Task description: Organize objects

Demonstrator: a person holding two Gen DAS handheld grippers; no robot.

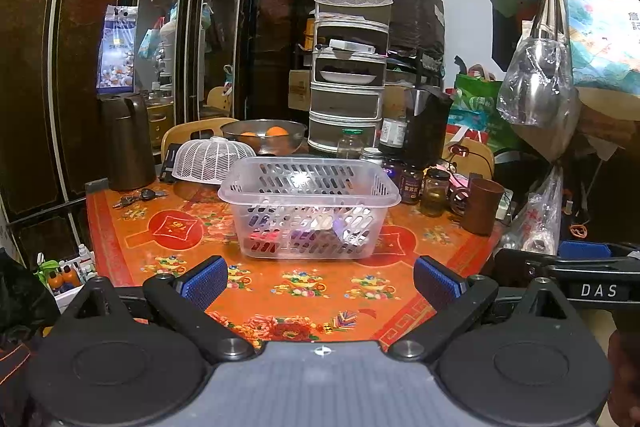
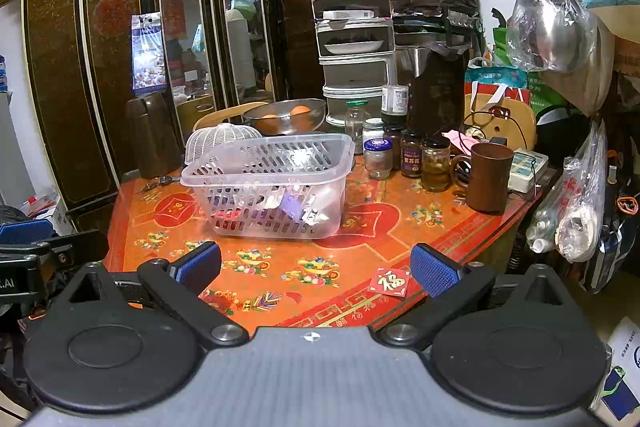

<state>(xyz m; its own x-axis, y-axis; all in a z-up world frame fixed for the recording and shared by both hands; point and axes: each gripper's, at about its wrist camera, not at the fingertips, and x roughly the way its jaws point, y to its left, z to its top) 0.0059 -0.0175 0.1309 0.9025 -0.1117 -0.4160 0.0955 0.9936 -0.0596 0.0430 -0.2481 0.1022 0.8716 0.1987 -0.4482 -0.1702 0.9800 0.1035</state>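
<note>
A clear slotted plastic basket stands mid-table on the orange patterned tablecloth; it holds several small items, red, purple and white. It also shows in the right wrist view. My left gripper is open and empty, over the table's near edge, short of the basket. My right gripper is open and empty, near the front edge, short of the basket. A small red card lies on the cloth near the right gripper's right finger.
Jars and a brown mug stand right of the basket. A white mesh cover, a metal bowl with oranges, keys, a brown jug and a tiered rack sit behind. Bags hang at right.
</note>
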